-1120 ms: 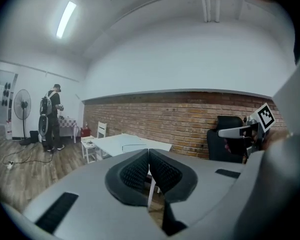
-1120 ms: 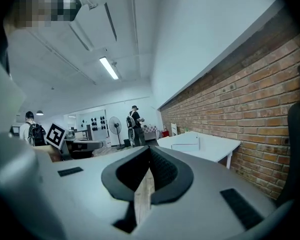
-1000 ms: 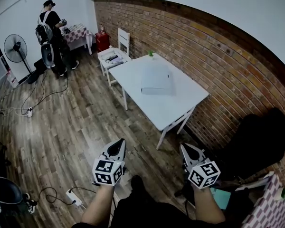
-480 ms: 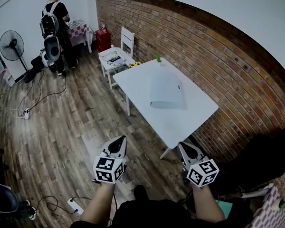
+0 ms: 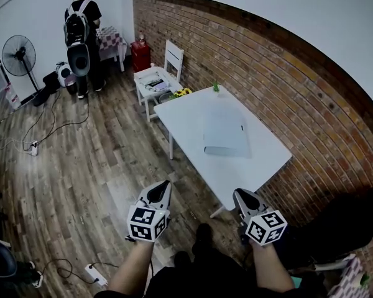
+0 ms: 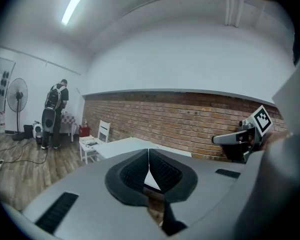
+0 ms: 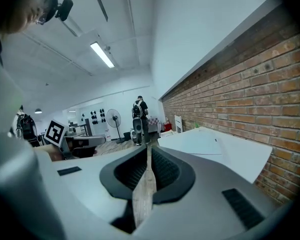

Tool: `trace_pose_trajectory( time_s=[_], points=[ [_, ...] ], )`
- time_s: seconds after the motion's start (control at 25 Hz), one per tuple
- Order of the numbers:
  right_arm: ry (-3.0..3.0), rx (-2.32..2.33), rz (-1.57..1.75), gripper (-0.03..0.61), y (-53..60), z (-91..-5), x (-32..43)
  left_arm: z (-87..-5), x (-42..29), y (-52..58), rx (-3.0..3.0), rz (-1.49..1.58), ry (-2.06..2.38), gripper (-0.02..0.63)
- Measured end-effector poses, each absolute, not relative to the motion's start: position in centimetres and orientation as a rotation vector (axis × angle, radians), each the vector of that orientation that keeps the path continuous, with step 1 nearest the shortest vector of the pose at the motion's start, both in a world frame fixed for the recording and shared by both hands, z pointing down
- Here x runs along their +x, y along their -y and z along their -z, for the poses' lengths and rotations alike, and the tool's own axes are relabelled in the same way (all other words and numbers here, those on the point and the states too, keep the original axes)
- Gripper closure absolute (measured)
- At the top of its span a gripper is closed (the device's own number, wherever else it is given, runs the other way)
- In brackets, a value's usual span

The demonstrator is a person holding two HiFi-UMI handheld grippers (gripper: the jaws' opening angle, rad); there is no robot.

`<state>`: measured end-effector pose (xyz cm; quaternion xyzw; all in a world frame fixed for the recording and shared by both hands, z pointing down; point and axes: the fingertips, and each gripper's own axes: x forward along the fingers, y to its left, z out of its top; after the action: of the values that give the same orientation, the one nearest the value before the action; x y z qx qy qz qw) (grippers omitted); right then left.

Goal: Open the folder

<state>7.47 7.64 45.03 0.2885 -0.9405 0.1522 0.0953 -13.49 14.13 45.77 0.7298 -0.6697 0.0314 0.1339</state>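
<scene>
Left gripper (image 5: 162,187): jaws closed, tips meeting, nothing between them. It is held out level over the wooden floor (image 5: 81,166), short of the table.

Right gripper (image 5: 243,198): jaws have just been opening and now stand a narrow crack apart. Only floorboards show through the gap, so nothing is held. It is carried beside the left one, both pointing towards the table, each on an outstretched forearm.

Folder (image 5: 224,135): pale, closed, lying flat on the white table (image 5: 186,113), on the half nearer the brick wall (image 5: 286,73). Neither gripper touches it; both are well apart from it, off the table's near corner.

Table: one long side runs close along the brick wall. A small green plant (image 5: 216,87) stands at its far end, and yellow flowers (image 5: 183,92) show just beyond that corner.

Surroundings: a white chair (image 5: 172,56) stands past the table with items on a low white surface before it. Further back, a person (image 5: 84,23) wearing a backpack faces away, with a standing fan (image 5: 20,48) to their left. Cables trail across the floor.
</scene>
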Motion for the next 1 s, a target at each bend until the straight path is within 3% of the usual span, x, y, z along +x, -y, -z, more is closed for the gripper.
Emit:
trace_pose_trajectory(
  time_s=[0.48, 1.0],
  points=[
    [2.801, 0.822, -0.567, 0.528, 2.1, -47.8, 5.5, -47.3, -14.4, -5.3, 2.095, -0.219, 1.930, 0.594],
    [2.782, 0.781, -0.630, 0.472, 15.9, -49.8, 6.7, -47.1, -9.5, 10.1, 2.214, -0.441, 1.882, 0.592]
  ],
)
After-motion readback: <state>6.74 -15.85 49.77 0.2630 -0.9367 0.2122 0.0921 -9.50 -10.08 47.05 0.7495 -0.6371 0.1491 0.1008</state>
